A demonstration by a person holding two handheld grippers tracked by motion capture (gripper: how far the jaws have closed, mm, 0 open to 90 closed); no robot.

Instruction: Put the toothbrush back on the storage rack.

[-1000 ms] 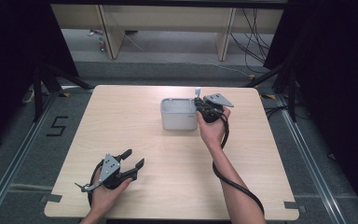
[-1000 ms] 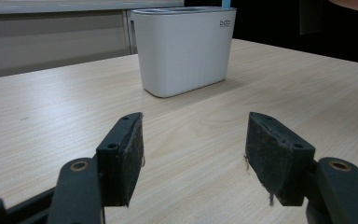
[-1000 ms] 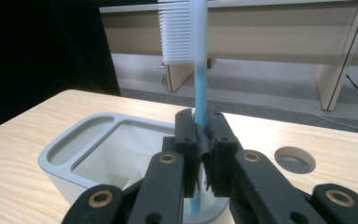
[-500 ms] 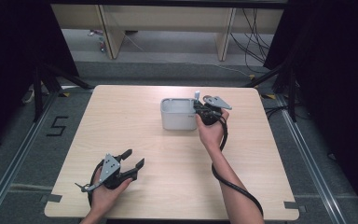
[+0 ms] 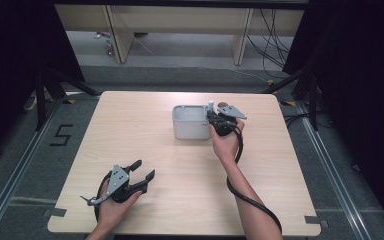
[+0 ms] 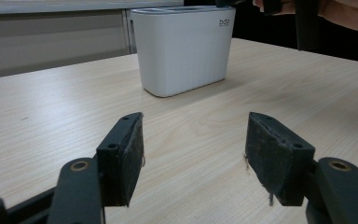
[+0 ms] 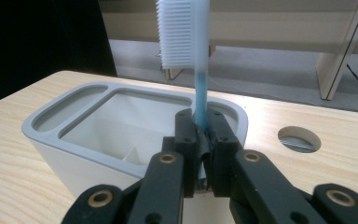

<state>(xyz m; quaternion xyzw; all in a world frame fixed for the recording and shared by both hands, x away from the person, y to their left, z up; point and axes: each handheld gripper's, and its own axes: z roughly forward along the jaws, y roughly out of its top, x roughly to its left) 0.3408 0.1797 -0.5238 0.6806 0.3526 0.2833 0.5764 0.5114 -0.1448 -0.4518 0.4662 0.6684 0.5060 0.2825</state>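
Observation:
A white toothbrush holder (image 5: 190,125) with a grey rim stands on the table's far middle. My right gripper (image 5: 213,118) hovers at its right end, shut on a toothbrush (image 7: 201,95) with a blue handle. The brush stands upright, its white bristles (image 7: 182,32) at the top, over the right part of the holder's (image 7: 51,120) open compartments. The handle's lower end is hidden behind the jaws of my right gripper (image 7: 200,135). My left gripper (image 5: 145,169) rests low near the table's front left, open with nothing between its pads (image 6: 131,156), pointing toward the holder (image 6: 182,46).
The wooden table (image 5: 145,145) has a round cable hole (image 7: 299,138) beyond the holder on the right. A black cable (image 5: 252,200) trails from the right gripper along the forearm. Wooden furniture legs (image 5: 116,40) stand on the floor behind the table.

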